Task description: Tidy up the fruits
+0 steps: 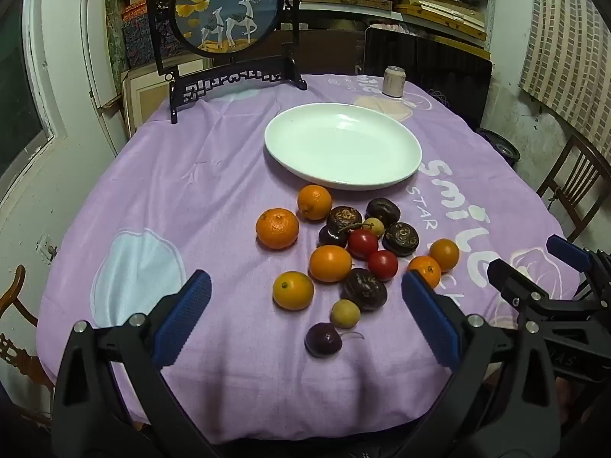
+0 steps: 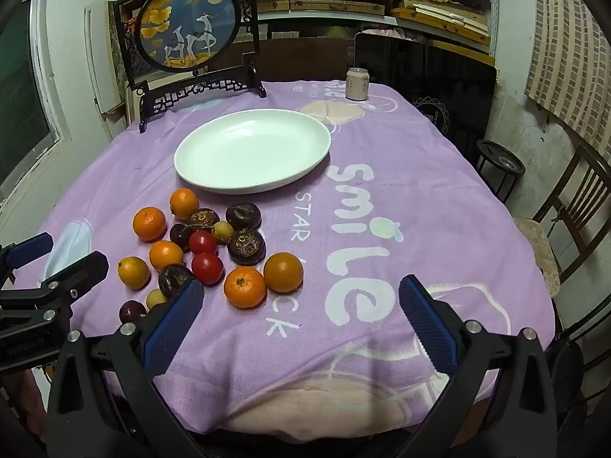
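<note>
both claws [image 1: 305,297] [image 2: 301,301] gape above loose fruits [image 1: 330,263].

Deer screen [image 1: 227,9], can [image 1: 394,81] — perhaps soda.

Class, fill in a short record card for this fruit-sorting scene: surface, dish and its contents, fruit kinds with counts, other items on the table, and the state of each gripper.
surface: purple tablecloth
dish: white plate, nothing on it
oranges: six, loose on the cloth, one nearest the plate
red tomatoes: two, side by side
dark wrinkled fruits: four, e.g.
small yellowish fruits: two, e.g.
dark smooth fruits: two, e.g.
other items: can and deer screen at the far edge
left gripper: open, holding nothing
right gripper: open, holding nothing
</note>
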### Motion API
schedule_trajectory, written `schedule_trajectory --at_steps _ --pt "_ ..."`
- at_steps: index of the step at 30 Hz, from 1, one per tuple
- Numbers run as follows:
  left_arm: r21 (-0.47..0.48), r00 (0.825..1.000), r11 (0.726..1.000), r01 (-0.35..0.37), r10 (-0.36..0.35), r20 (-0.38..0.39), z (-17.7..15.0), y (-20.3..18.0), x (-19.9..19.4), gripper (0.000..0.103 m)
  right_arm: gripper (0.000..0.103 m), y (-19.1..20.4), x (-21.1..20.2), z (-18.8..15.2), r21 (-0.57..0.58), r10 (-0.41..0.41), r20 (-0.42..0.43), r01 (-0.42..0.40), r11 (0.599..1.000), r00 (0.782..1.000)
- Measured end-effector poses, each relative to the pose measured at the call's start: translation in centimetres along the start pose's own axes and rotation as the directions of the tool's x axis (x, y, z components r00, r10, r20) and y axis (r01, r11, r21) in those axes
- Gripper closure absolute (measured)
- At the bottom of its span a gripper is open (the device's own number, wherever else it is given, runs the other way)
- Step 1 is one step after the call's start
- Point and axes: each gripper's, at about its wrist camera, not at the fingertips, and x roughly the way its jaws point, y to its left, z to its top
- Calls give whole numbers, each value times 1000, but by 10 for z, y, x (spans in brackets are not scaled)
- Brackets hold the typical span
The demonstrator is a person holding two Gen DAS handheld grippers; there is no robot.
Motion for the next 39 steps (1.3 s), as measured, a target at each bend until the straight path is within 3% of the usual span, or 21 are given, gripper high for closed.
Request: schedule_trajectory --at_steps 39 --pt "-14 1000 1000 13 -13 -16 -6 0 3 2 1 2 1 -2 2 2 0 -2 1000 1000"
